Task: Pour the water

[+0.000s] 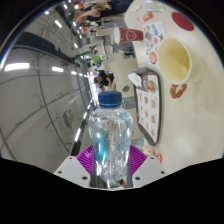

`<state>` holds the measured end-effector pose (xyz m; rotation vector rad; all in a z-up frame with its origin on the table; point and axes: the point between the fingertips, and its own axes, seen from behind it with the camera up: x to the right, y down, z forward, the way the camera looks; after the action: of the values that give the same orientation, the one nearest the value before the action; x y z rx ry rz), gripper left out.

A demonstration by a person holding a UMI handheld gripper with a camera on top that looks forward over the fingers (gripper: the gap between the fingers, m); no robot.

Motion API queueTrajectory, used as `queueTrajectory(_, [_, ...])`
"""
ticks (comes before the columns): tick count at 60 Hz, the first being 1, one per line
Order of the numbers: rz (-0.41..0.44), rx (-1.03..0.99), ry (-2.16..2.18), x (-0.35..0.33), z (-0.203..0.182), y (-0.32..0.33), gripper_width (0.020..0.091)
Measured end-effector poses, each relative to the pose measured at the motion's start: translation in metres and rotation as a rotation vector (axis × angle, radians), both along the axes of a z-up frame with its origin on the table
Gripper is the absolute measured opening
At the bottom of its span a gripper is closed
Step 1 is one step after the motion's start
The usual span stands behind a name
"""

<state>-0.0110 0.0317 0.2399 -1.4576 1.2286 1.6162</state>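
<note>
Ceiling strip lights point(20, 66) gleam over a pale table point(122, 75) in a hall.

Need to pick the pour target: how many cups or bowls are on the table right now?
2: a pale bowl beyond the bottle held between the fingers, and a red cup farther off. Others may be hidden.

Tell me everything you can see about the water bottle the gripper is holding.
The water bottle is clear plastic with a ribbed body and a blue screw cap, still on. It looks filled with water nearly to the neck. It sits between the gripper, whose jaws press on its lower body at both sides, purple pads showing at either flank. Its cap points away from the camera, toward the table beyond. Its base is hidden. Nothing else touches it.
</note>
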Motion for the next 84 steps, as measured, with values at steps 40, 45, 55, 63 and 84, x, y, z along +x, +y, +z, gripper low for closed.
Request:
queueTrajectory(40, [0.097,0.057,-0.470,0.106,-0.008,0.000,0.0413])
queueTrajectory(45, [0.062,0.134,-0.817,0.150,0.011,0.006,0.0412])
queueTrajectory(55, [-0.019,0.182,-1.347,0.246,0.008,0.005,0.0411])
queueTrajectory(63, [0.018,0.128,-1.658,0.304,-0.048,-0.008,0.0408])
queueTrajectory(84, [0.152,0.015,-1.749,0.335,-0.180,-0.026,0.0414])
